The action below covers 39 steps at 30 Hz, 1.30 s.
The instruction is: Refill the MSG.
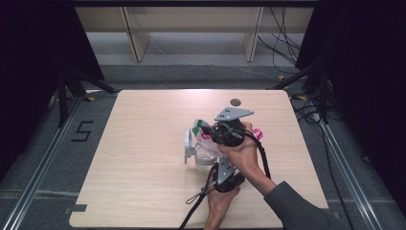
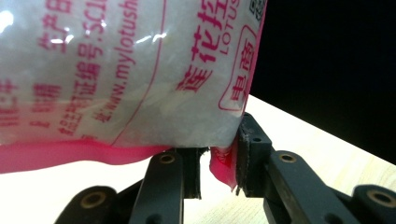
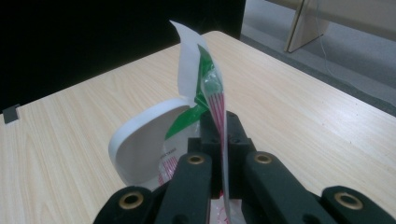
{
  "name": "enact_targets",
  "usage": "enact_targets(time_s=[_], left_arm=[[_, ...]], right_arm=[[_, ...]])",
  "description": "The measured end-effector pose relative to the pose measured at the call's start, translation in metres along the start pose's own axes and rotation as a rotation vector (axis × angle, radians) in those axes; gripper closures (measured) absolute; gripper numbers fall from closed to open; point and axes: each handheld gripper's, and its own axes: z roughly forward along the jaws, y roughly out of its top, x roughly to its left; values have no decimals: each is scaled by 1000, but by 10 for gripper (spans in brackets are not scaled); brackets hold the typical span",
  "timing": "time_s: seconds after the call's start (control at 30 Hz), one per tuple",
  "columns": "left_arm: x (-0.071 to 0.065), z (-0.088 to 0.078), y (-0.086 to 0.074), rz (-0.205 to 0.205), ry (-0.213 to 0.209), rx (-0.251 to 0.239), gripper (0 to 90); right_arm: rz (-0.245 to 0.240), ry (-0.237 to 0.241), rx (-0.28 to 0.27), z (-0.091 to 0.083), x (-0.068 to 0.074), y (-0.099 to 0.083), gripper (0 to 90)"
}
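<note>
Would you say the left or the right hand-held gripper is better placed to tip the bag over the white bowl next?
Probably the left hand-held gripper: it pinches the bag's bottom corner and could lift it. The right hand-held gripper clamps the top edge above the bowl.

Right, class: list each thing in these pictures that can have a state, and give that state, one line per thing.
Bag: full of white grains, lifted, pinched at both ends.
White bowl: tipped on its side on the table.
Left gripper: shut on the bag's pink bottom seam.
Right gripper: shut on the bag's top edge.

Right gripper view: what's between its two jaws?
A thin edge of the plastic bag, green and red-striped, is pinched between the shut jaws of the right gripper; a white bowl stands just behind.
</note>
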Motion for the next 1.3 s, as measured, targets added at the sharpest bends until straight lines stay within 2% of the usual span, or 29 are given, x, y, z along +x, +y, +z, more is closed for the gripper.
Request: enact_targets(time_s=[0.13,0.2,0.3,0.47,0.5,0.53,0.7,0.8,0.97,1.03,1.1,1.13,1.17,1.2,1.23,1.27,1.3], left_arm=[[0,-1,1,-1,1,6,734],[2,-1,0,0,-10,0,735],[1,-1,1,3,-16,-4,734],[1,-1,1,1,-18,-8,733],[1,-1,1,3,-17,-6,733],[1,-2,1,4,-16,-8,733],[1,-1,1,3,-24,-10,734],[1,-2,2,2,-24,-6,734],[1,-2,2,7,-21,-6,734],[1,-2,2,14,-20,-7,735],[1,-3,2,14,-14,-5,736],[2,-2,2,13,-17,-5,736],[1,-2,1,13,-20,-5,736],[1,-2,1,12,-23,-5,737],[1,-2,1,12,-23,-5,737],[2,-2,2,9,-24,-5,737],[2,-2,2,10,-21,-7,738]], right_arm=[[-3,-14,-6,1,1,0,900],[7,-8,9,-1,2,0,900],[-16,-3,5,2,3,1,900],[-14,-13,6,3,2,1,900],[-28,-18,-1,4,1,1,900],[-8,0,13,4,2,1,900],[-21,-5,22,6,2,1,900],[-3,-17,21,5,2,1,900],[-6,-16,18,5,3,1,900],[-7,-13,29,4,3,2,900],[0,7,16,2,1,3,900],[-20,-11,11,1,0,4,900],[-20,-11,11,1,0,4,900],[1,-4,27,0,3,4,900],[1,-4,27,0,3,4,900],[-28,-13,19,0,1,4,900],[-4,-2,13,1,2,4,900]])
